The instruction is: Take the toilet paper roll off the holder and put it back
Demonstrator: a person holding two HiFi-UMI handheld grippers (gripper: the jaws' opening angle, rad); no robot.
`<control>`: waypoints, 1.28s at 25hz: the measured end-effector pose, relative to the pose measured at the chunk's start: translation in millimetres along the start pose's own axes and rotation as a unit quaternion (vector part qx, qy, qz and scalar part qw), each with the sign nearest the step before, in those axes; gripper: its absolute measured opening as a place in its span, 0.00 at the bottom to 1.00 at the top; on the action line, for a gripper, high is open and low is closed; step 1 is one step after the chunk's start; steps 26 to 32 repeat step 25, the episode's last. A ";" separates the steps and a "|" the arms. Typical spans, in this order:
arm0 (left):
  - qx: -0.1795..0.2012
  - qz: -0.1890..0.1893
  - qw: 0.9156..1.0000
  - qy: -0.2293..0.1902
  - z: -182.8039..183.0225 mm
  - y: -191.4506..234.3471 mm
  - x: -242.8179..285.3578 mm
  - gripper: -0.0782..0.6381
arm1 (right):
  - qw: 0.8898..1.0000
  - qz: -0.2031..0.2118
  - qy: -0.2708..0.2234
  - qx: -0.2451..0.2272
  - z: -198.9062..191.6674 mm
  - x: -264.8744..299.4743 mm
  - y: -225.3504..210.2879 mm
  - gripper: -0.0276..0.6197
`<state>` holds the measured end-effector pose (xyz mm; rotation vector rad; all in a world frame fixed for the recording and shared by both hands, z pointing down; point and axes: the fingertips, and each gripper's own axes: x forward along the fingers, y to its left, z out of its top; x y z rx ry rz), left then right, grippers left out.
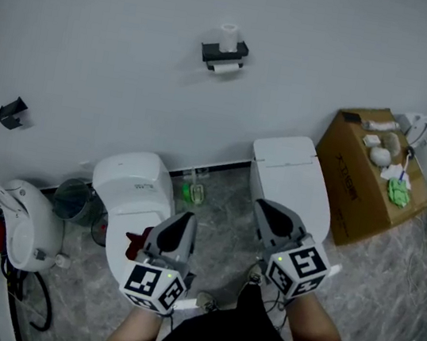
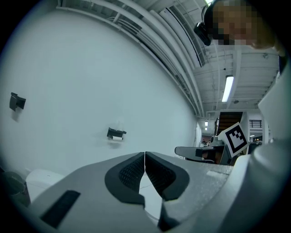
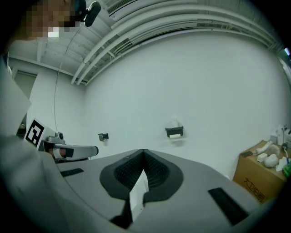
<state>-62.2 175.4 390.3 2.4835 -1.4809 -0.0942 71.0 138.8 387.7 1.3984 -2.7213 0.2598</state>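
Note:
A black holder [image 1: 224,52] is fixed high on the white wall, with a white toilet paper roll [image 1: 226,68] hanging under it and a second roll [image 1: 229,35] standing on top. Both grippers are far from it, low in the head view. My left gripper [image 1: 182,223] is shut and empty over the left toilet. My right gripper [image 1: 265,209] is shut and empty over the right toilet. The holder [image 2: 116,133] is small and distant above the left gripper [image 2: 144,156] in its own view. The holder [image 3: 174,131] and roll [image 3: 175,136] appear up and right of the right gripper [image 3: 144,154].
Two white toilets [image 1: 132,185] [image 1: 290,170] stand against the wall. An open cardboard box [image 1: 361,177] with odds and ends is at the right. A white appliance [image 1: 20,223] sits at the left. Another small black holder [image 1: 11,113] hangs on the wall's left.

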 end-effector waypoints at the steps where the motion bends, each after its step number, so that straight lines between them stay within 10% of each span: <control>1: 0.000 0.001 1.000 -0.001 0.2 -0.1 0.6 0.12 | 1.000 0.001 0.000 -0.001 0.3 0.7 -0.2 0.04; 32: 0.005 -0.009 1.000 -0.003 5.1 -11.1 4.3 0.12 | 1.000 0.000 -0.005 -0.007 6.3 -10.2 -3.2 0.04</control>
